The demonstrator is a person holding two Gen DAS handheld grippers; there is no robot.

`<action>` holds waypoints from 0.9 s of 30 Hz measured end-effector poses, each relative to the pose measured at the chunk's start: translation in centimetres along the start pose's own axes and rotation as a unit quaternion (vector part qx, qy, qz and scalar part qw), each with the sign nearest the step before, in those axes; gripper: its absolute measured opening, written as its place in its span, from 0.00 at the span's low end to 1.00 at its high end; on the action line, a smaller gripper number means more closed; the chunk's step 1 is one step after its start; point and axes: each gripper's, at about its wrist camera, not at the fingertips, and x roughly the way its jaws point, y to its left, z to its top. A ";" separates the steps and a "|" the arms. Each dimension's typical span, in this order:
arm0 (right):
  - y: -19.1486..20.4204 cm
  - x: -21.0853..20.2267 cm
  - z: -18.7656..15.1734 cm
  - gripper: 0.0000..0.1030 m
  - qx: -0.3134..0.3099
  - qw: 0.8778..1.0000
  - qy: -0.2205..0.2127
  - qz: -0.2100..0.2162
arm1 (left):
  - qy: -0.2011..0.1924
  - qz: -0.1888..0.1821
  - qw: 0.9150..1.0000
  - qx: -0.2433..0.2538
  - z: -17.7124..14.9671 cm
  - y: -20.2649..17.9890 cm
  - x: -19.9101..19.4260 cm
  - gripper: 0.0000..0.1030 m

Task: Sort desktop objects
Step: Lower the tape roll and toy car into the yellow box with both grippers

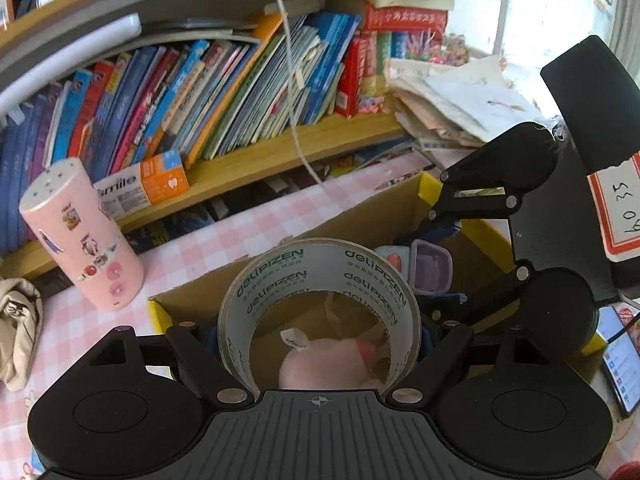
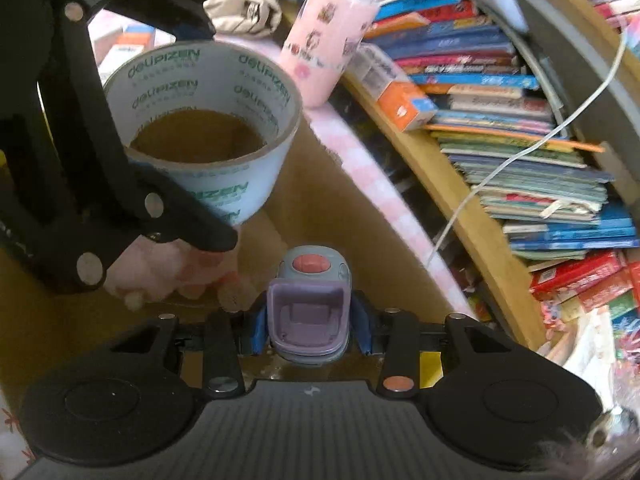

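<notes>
Left gripper [image 1: 319, 334] clamps the tape roll [image 1: 319, 276] between its fingers, above the cardboard box [image 1: 400, 204]; right gripper [image 2: 311, 322] pinches a purple toy [image 2: 309, 308], low inside the box, right of the tape

Tape roll [image 1: 318, 304]: wide ring of clear tape, its white core printed with green "deliPIZEN" lettering, held on edge above the open box [image 1: 384, 216]. Purple toy [image 2: 310, 308]: small grey-and-lilac plastic piece with a red round button on top and an open lilac front, held low inside the box. Pink plush [image 1: 332, 364]: soft, pale pink, lying on the box floor beneath the tape roll.
</notes>
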 end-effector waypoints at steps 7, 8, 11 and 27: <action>-0.2 3.1 0.1 0.38 -0.023 0.998 0.045 0.037 | 0.027 0.002 1.000 -0.001 -0.3 0.3 2.2 0.82; -0.1 3.4 0.1 0.38 -0.027 0.998 0.049 0.040 | 0.030 0.002 1.000 0.000 -0.4 0.3 2.5 0.82; 0.0 4.1 0.0 0.38 -0.034 0.997 0.057 0.046 | 0.038 -0.002 0.999 0.001 -0.5 0.1 3.1 0.82; 0.2 5.6 0.6 0.39 -0.056 0.995 0.072 0.051 | 0.064 -0.033 0.997 0.003 -0.7 -0.1 4.3 0.84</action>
